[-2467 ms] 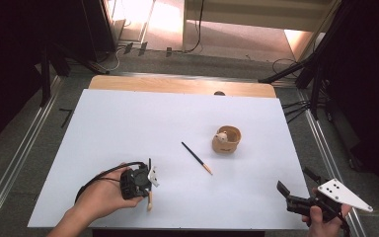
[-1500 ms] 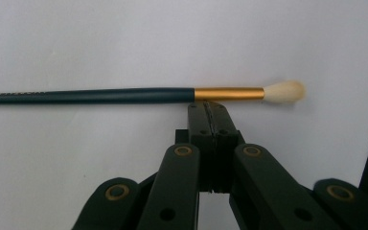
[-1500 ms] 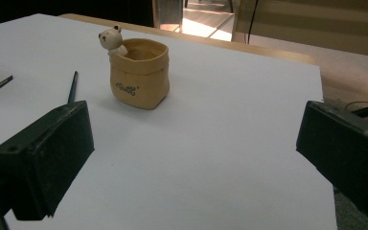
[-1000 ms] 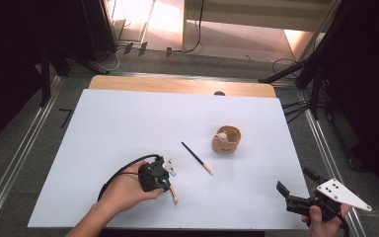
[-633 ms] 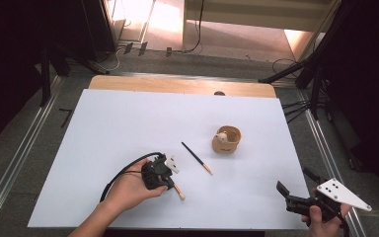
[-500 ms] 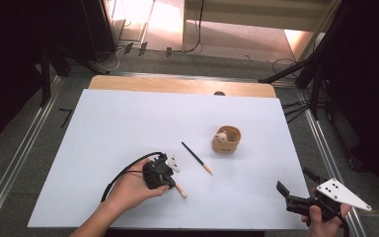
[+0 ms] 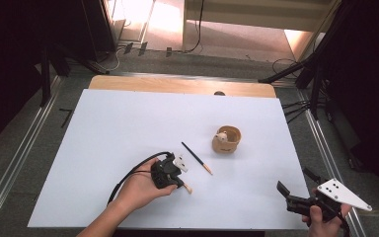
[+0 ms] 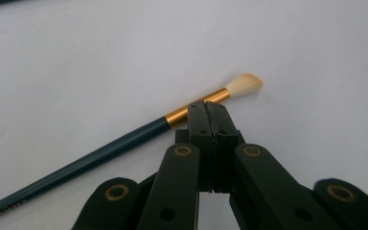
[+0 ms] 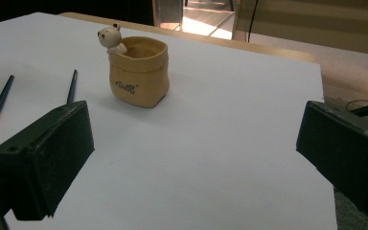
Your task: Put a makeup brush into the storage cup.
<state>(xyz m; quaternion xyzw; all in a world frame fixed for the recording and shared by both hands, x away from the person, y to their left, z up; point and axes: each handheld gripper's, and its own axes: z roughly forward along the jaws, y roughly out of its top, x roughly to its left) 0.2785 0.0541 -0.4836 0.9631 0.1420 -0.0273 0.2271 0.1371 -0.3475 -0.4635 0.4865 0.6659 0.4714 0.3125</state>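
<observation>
The left claw [image 8: 209, 106] is pressed together w/ nothing in it, right by the paintbrush [image 8: 124, 143] on the white desk [image 7: 103, 138]. The right claw [image 9: 191, 158] is wide apart, facing the little bear pot [image 9: 139, 76].

1. You had one piece of writing in front of you: a short dark word printed on the front of the tan pot [image 9: 139, 79], low on its wall, seen in the right gripper view.
2. The letters were too small and blurred for you to make out what they spelled.
3. In the high view the pot [image 7: 226, 140] showed you no legible mark.
</observation>
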